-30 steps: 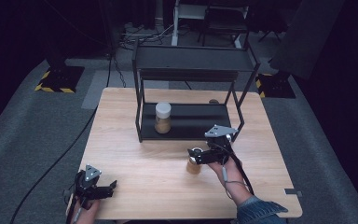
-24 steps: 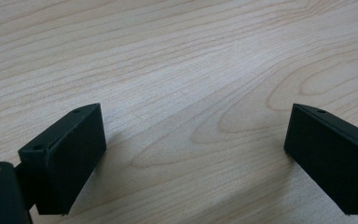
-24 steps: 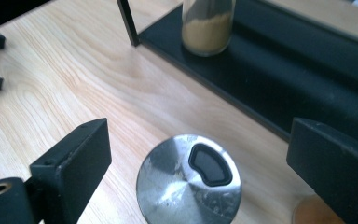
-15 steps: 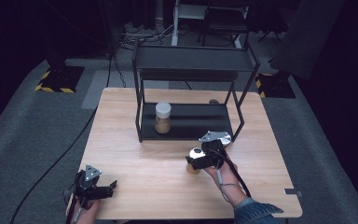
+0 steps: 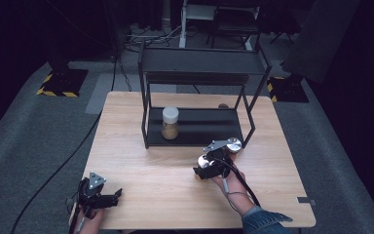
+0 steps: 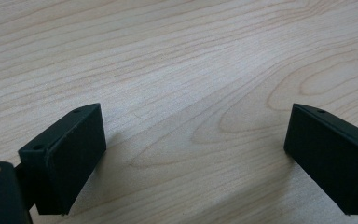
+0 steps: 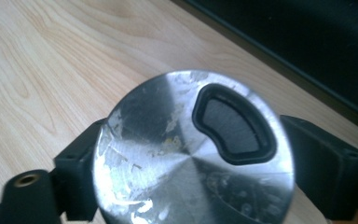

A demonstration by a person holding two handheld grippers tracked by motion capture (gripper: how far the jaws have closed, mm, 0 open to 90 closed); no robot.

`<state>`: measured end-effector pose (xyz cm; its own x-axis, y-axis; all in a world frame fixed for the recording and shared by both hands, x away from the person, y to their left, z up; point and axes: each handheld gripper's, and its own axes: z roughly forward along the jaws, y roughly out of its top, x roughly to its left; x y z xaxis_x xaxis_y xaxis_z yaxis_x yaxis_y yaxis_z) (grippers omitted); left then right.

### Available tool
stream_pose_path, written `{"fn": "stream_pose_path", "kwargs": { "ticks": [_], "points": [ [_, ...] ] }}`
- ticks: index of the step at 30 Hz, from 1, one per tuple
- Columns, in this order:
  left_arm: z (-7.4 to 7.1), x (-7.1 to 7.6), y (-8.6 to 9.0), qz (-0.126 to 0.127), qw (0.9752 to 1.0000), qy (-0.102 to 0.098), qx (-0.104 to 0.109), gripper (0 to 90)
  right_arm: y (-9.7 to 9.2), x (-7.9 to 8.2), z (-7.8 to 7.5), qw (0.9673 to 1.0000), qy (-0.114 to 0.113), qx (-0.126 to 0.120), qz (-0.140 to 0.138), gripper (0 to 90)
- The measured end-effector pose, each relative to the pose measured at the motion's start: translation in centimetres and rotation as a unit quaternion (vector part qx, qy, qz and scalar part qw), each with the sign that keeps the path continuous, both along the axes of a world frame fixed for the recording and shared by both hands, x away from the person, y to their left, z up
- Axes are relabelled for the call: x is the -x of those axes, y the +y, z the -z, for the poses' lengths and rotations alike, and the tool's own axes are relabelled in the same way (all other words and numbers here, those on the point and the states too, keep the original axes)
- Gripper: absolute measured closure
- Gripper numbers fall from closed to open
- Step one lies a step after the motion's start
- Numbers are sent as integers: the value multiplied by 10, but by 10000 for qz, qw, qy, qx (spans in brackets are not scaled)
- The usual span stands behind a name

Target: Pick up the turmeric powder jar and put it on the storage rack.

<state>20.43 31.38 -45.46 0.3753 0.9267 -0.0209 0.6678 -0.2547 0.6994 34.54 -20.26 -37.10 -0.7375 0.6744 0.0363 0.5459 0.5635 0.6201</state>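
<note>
A spice jar with a scratched silver shaker lid (image 7: 186,154) stands on the wooden table (image 5: 141,161) just in front of the black rack (image 5: 195,139). My right gripper (image 5: 202,168) comes down over the jar (image 5: 205,161). Its jaws have just been closing, and in the right gripper view the right gripper (image 7: 191,154) has its black fingers (image 7: 81,172) pressed against both sides of the jar under the lid. My left gripper (image 5: 118,193) rests near the table's front left corner. In the left gripper view the left gripper (image 6: 193,154) stands wide open over bare wood.
The two-tier rack holds a second jar with a white lid and tan contents (image 5: 170,123) on its lower shelf. A small brown object (image 5: 222,105) lies behind the rack. Grey floor and cables surround the table.
My right gripper has sunk a little toward the table's front and closed its jaws around the silver-lidded jar. The left gripper has stayed put.
</note>
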Motion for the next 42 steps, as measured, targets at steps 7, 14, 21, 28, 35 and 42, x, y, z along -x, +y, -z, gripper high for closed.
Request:
{"fn": "stream_pose_path", "kwargs": {
  "ticks": [7, 14, 21, 28, 35, 42],
  "points": [
    [0, 0, 0, -1, 10000, 0, 2, 52, 4, -7, 2, 9997, 138, 142, -169, 284],
    [0, 0, 0, 1, 10000, 0, 0, 52, 5, -6, 1, 9996, 115, 173, -207, 302],
    [0, 0, 0, 0, 10000, 0, 1, 52, 7, -6, -2, 9994, 125, 222, -225, 307],
    [0, 0, 0, -4, 10000, 1, 1, 51, 5, -5, -18, 9994, 68, 195, -278, 308],
    [0, 0, 0, 1, 10000, 4, 2, 51, 2, -6, -39, 9995, -18, 157, -280, 308],
    [0, 0, 0, 1, 10000, 1, 2, 51, 1, -11, -60, 9995, -92, 147, -281, 308]
  ]
}}
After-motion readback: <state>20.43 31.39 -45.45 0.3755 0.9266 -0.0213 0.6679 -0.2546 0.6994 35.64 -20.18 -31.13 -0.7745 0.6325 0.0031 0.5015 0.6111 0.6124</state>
